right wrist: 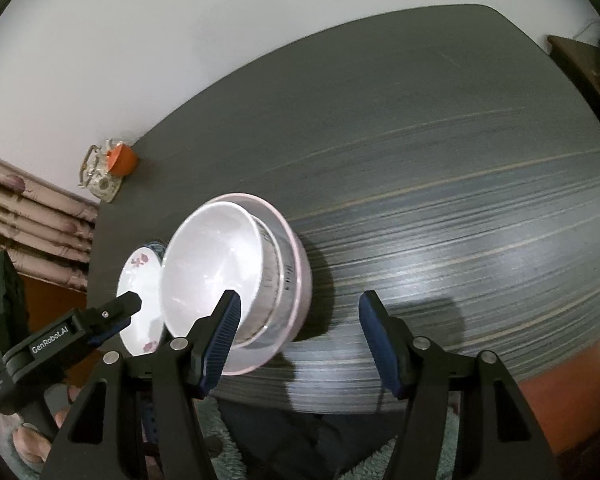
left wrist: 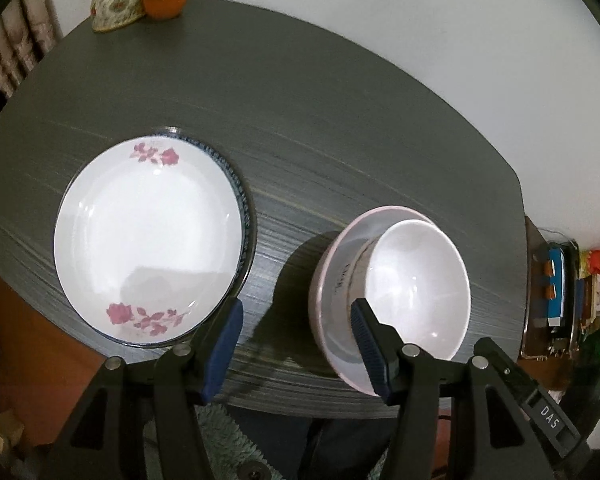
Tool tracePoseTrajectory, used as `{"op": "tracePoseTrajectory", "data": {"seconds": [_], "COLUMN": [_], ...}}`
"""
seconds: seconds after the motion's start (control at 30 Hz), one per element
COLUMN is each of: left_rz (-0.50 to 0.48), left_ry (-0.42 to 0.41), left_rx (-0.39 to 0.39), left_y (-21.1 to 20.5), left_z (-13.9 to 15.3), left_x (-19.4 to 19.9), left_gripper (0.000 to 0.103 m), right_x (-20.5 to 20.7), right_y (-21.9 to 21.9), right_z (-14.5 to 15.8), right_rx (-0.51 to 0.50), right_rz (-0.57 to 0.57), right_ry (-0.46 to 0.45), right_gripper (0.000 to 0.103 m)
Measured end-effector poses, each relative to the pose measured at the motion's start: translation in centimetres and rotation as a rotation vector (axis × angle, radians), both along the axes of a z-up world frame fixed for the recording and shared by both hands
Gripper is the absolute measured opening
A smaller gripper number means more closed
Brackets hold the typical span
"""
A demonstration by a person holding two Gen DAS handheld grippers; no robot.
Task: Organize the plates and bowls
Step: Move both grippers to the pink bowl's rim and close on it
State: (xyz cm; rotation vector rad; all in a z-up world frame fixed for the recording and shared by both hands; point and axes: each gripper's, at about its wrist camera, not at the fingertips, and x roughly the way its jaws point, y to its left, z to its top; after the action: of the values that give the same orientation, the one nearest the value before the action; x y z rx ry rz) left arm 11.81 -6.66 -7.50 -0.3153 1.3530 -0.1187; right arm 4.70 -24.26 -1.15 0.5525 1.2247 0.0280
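Two grippers, left gripper [left wrist: 296, 320] and right gripper [right wrist: 300, 312], gape part-open, empty, over table [left wrist: 340, 140]; floral plate [left wrist: 148, 236] beside stacked bowls [left wrist: 416, 284].

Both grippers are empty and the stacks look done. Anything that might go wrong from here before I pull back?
The white bowl sits off-centre in the pink-rimmed bowl, and that stack stands near the table edge; a nudge could tip it off.

The open left gripper has one finger by the stack's rim, so it might catch on withdrawal.

The floral plate rests offset on the blue-rimmed plate and could slide.
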Motion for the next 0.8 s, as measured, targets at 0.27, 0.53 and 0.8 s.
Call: {"op": "tracePoseTrajectory", "data": {"seconds": [0.27, 0.53, 0.8], "left_rz": [0.02, 0.032, 0.035], "left_ry": [0.045, 0.071, 0.091], "left_rx": [-0.021, -0.037, -0.04], "left_y": [0.0, 0.3, -0.1], "left_z": [-1.2, -2.0, -3.0], "left_x": [0.6, 1.0, 1.4], "left_gripper": [0.057, 0.057, 0.057], "right_x": [-0.1, 0.6, 1.6], "right_y": [-0.1, 0.1, 0.5], "right_z": [-1.9, -3.4, -4.4], "right_rx": [-0.008, -0.017, -0.028], "right_rz": [-0.01, -0.01, 0.001], "right_ry": [0.059, 0.095, 0.121], "right_gripper": [0.059, 0.056, 0.049]}}
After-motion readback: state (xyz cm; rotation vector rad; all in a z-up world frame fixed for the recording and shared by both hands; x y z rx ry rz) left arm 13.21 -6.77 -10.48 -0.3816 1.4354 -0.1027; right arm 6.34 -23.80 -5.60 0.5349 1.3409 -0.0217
